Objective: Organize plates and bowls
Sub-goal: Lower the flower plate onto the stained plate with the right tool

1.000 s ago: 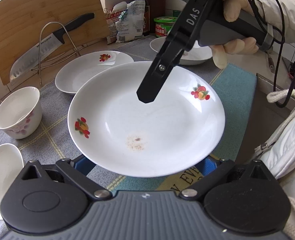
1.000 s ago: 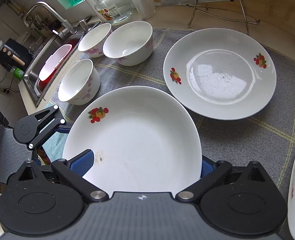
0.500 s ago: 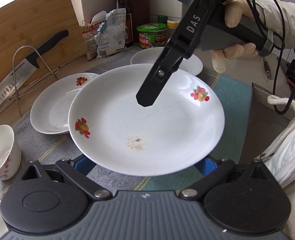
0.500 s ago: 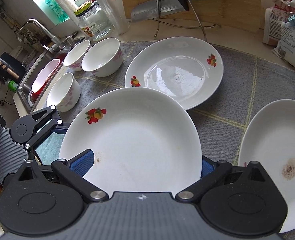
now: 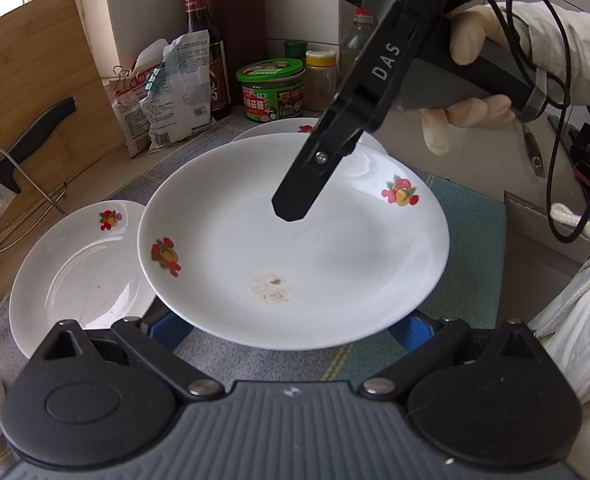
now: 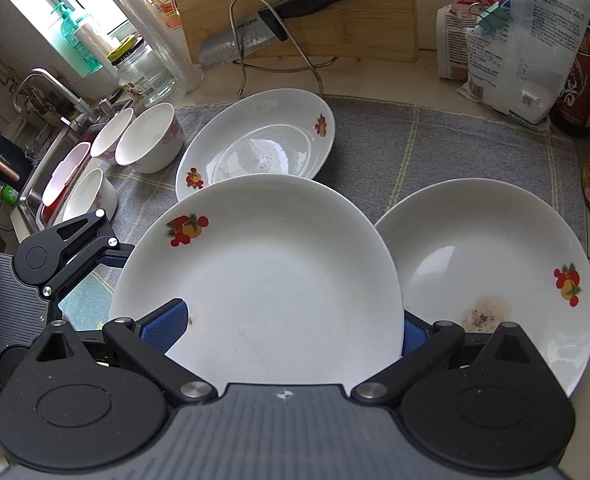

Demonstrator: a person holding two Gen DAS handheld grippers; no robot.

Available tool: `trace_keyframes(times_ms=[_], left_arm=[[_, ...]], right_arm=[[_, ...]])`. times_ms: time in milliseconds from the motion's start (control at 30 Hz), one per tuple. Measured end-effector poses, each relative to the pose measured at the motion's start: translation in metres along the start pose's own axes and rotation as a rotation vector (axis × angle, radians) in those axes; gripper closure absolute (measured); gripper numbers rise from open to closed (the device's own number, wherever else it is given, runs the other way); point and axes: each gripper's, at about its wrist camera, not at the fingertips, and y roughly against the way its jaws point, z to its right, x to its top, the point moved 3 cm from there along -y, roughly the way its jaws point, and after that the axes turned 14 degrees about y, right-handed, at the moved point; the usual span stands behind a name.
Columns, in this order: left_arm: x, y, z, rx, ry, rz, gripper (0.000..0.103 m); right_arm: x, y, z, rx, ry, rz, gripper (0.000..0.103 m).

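Gripping one fruit-print plate [image 5: 295, 248], both jaws; "DAS" marks right gripper [image 5: 295, 208], "SUPOR" the knife [image 6: 251, 36].

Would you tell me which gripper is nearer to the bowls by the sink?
Left. The left gripper is close beside the bowls; the right gripper grips the held plate at its opposite rim, farther from them.

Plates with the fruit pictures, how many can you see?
3. One plate is held up between both grippers, one lies behind it on the grey mat, and one dirty plate lies to its right. More might be hidden.
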Motion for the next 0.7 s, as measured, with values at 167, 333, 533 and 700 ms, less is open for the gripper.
trace_keyframes(times_ms=[167, 333, 533, 700], left_arm=[[0.012, -0.019, 0.006, -0.013, -0.007, -0.004, 0.002], [0.022, -0.035, 0.012, -0.026, -0.021, -0.010, 0.002], [0.030, -0.051, 0.018, -0.040, -0.031, -0.026, 0.002], [0.036, -0.063, 0.021, -0.050, -0.032, -0.033, 0.002]], right_arm=[[-0.010, 0.010, 0.019, -0.016, -0.010, 0.009, 0.000], [-0.018, 0.015, 0.036, -0.027, -0.029, 0.014, 0.000], [-0.026, 0.016, 0.052, -0.041, -0.047, 0.015, 0.000], [-0.032, 0.015, 0.063, -0.054, -0.068, 0.013, 0.000]])
